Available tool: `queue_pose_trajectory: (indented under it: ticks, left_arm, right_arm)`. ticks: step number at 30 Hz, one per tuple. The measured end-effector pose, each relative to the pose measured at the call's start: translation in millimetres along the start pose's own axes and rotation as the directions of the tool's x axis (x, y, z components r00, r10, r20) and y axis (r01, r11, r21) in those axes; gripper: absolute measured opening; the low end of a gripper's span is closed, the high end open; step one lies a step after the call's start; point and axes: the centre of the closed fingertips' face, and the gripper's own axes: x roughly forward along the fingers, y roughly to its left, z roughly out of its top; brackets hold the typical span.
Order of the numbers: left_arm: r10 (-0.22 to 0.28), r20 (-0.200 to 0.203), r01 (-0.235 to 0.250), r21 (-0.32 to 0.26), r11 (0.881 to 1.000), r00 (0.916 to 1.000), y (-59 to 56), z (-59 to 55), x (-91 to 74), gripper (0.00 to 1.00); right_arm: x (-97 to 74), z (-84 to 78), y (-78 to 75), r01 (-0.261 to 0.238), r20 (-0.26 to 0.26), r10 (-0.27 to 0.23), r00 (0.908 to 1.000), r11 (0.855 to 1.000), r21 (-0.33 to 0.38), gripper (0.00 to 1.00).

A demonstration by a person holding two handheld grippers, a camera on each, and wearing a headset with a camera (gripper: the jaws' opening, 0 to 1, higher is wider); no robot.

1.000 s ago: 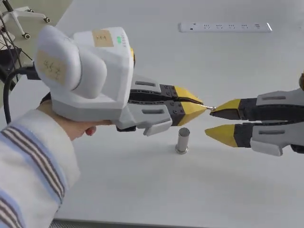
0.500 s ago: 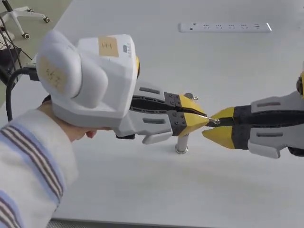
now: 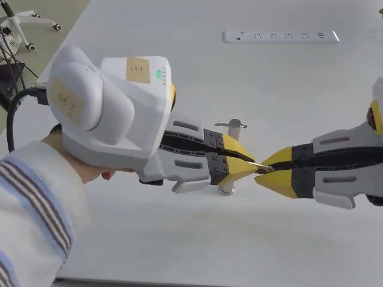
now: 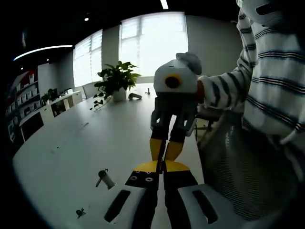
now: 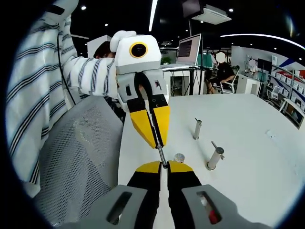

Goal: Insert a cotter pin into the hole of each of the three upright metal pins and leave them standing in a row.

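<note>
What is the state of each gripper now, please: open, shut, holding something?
Left gripper: shut on the cotter pin.
Right gripper: shut on the other end of the same cotter pin.

We see a smooth, shiny grey metal pin (image 3: pixel 227 190) standing on the table (image 3: pixel 179 239), which looks white, smooth and matt. Just above the metal pin, the left gripper (image 4: pixel 159 164) and the right gripper (image 5: pixel 167 164) have matt yellow plastic tips. Behind the tips there is black plastic, then pale grey plastic shells with a soft shine. Between the tips is a thin cotter pin (image 5: pixel 161 151) of bright metal. Behind the metal pin stands a second pin (image 3: pixel 234 124), shiny metal too. Far behind it lies a white plastic power strip (image 3: pixel 280 36). Left of the metal pin, the sleeve (image 3: pixel 30 203) is soft striped cloth.
</note>
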Motion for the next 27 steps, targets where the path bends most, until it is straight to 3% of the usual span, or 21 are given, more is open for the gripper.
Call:
queue_pose_trajectory:
  ticks: [12, 17, 21, 27]
  left_arm:
    - [-0.041, -0.032, 0.041, -0.009, 0.999, 0.9987, -7.6, -8.8, 1.7, 0.0]
    - [-0.037, -0.048, 0.037, -0.008, 0.999, 0.9981, -9.9, -13.3, 3.2, 0.0]
    - [-0.037, -0.042, 0.035, -0.037, 0.999, 0.9984, -10.0, -13.9, 3.4, 0.0]
    - [0.007, -0.046, -0.01, -0.072, 0.997, 0.9989, 0.4, -19.0, 2.0, 0.02]
  right_arm:
    - [-5.6, -2.6, 8.3, -0.053, -0.017, 0.053, 0.9985, 0.998, 0.017, 0.0]
    - [-8.2, -3.1, 13.0, -0.078, -0.017, 0.078, 0.9968, 0.997, 0.029, 0.0]
    - [-7.0, -5.3, 13.6, -0.072, -0.026, 0.073, 0.997, 0.997, 0.016, 0.0]
    - [-6.4, -5.2, 8.4, -0.043, -0.027, 0.043, 0.9987, 0.999, -0.006, 0.0]
